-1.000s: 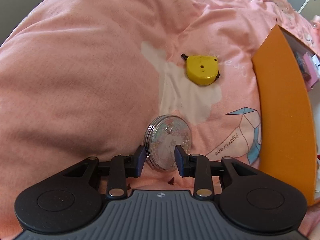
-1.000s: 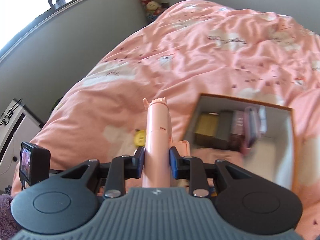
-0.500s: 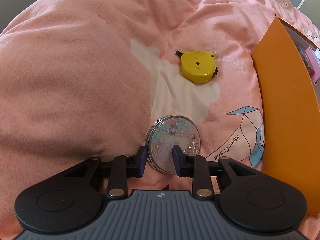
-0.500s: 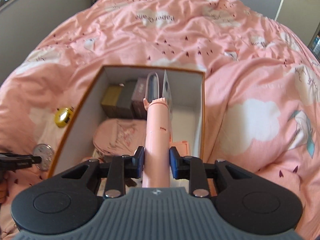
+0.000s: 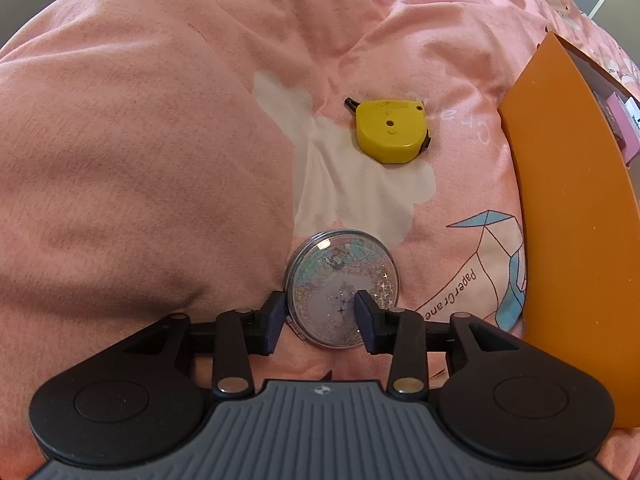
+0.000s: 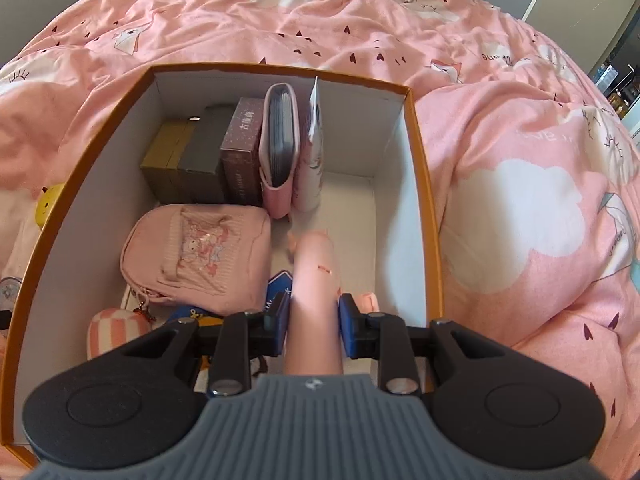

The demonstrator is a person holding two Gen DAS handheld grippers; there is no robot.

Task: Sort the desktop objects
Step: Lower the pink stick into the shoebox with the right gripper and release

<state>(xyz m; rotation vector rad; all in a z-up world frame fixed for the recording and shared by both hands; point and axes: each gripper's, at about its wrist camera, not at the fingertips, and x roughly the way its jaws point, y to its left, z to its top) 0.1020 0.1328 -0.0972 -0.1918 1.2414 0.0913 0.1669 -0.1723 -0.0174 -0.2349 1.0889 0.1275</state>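
A round clear disc with glitter lies flat on the pink duvet. My left gripper hangs over its near half with the jaws opening; the left pad is at the disc's rim, the right pad above its face, neither pressing on it. A yellow tape measure lies farther off. My right gripper is shut on a pink tube-shaped item, pointing steeply down into the orange-rimmed white box, over the bare right part of its floor.
In the box stand small cartons, a pink card holder and a white pouch along the far wall. A pink bag and a striped pink item lie at the left. The box's orange wall stands right of the disc.
My right gripper swung from above the bed to over the box and sank into it with the pink item. My left jaws narrowed, then widened over the disc, barely shifting.
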